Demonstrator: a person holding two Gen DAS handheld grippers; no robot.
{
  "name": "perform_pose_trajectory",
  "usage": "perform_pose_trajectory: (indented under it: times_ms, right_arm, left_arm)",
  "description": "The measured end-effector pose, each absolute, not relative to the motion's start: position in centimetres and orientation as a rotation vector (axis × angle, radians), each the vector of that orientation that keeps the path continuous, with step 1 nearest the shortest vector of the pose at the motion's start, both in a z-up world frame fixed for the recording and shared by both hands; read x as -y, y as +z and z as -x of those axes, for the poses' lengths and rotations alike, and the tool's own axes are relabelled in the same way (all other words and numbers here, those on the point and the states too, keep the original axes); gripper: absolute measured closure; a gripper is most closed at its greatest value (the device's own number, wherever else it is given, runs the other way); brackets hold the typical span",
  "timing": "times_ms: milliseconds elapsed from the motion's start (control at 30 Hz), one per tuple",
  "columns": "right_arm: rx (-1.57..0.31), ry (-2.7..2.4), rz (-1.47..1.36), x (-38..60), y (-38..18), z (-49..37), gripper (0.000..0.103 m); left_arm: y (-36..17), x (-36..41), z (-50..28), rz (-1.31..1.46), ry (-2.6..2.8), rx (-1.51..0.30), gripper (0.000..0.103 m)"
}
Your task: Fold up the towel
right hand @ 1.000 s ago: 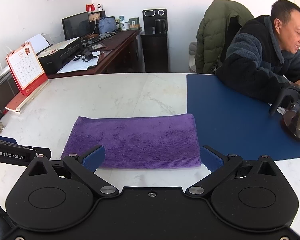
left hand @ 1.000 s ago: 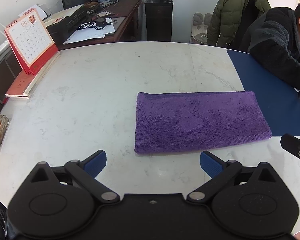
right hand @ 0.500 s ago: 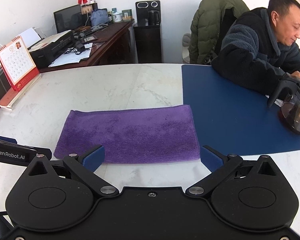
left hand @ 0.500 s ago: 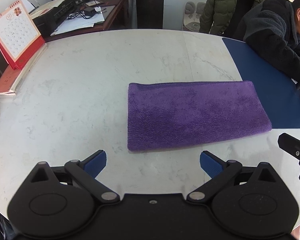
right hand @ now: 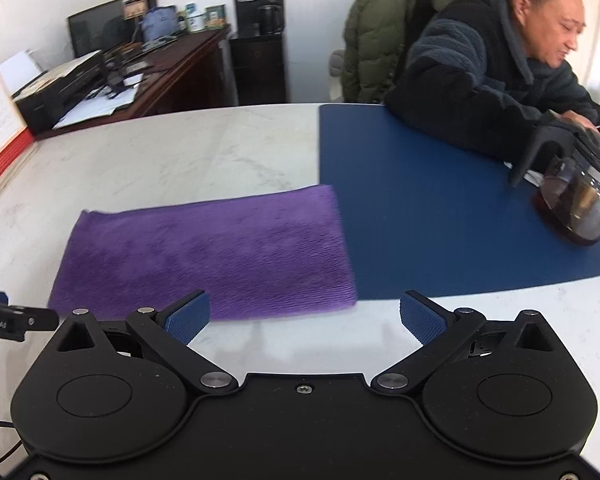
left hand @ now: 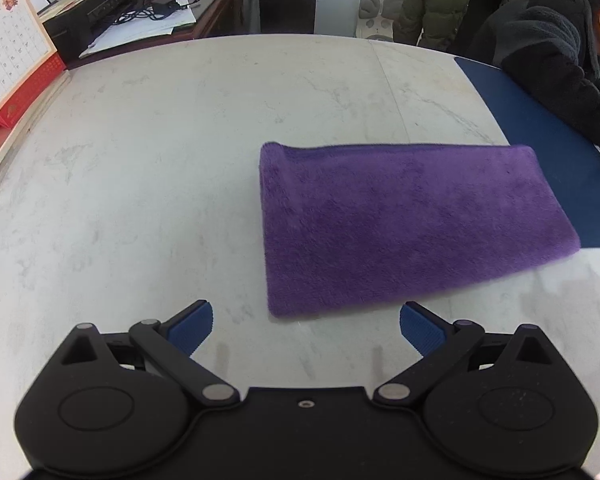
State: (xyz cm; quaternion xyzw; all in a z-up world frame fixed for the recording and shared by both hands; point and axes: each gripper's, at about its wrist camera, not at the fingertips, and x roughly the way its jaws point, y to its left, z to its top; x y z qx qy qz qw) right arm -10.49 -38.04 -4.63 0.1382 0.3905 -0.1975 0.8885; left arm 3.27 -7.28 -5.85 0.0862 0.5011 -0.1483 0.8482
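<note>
Both hand-held grippers, left point(left hand: 306, 322) and right point(right hand: 305, 316), are held spread and empty just short of the purple towel point(right hand: 208, 252), laid flat, apparently already folded lengthwise, on the bench point(left hand: 160, 160). Another fold seems pending; its near corners must be pinched.

1. We see the left gripper point(left hand: 306, 326) from its own wrist camera, with the jaws spread wide apart.
2. Its two blue pads point(left hand: 191, 326) face each other across an empty gap, and nothing is between them.
3. The black linkage arms of this gripper are splayed outward on both sides.
4. The right gripper point(right hand: 304, 318) is also wide apart, and its blue pads point(right hand: 422, 320) hold nothing.
5. In the right wrist view, a small part of the left gripper's black body shows at the left edge.
6. We cannot see the person's hands in either view.
</note>
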Motion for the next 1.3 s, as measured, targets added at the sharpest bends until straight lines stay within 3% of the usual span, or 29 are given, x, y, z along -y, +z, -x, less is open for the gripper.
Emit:
perform_pose_trajectory:
  times_ms: [467, 900, 1200, 1300]
  right_arm:
    - [-0.815, -0.258, -0.318, 44.4, -8.8, 5.9, 0.000]
    - [-0.882, -0.129, -0.346, 45.3, -9.6, 4.7, 0.000]
    - [-0.913, -0.172, -0.363, 44.4, -10.1, 4.5, 0.000]
    - [-0.924, -0.177, -0.373, 44.1, -10.5, 4.5, 0.000]
  left_arm:
    - [-7.5, 7.3, -5.7, -0.211, -0.127, -1.071, 0.002]
    - [-9.1, 6.3, -6.3, -0.063, -0.204, -1.133, 0.005]
    - [-9.7, 6.9, -6.7, -0.071, -0.332, -1.150, 0.012]
    - [-9.7, 7.0, -6.6, -0.080, -0.363, -1.137, 0.018]
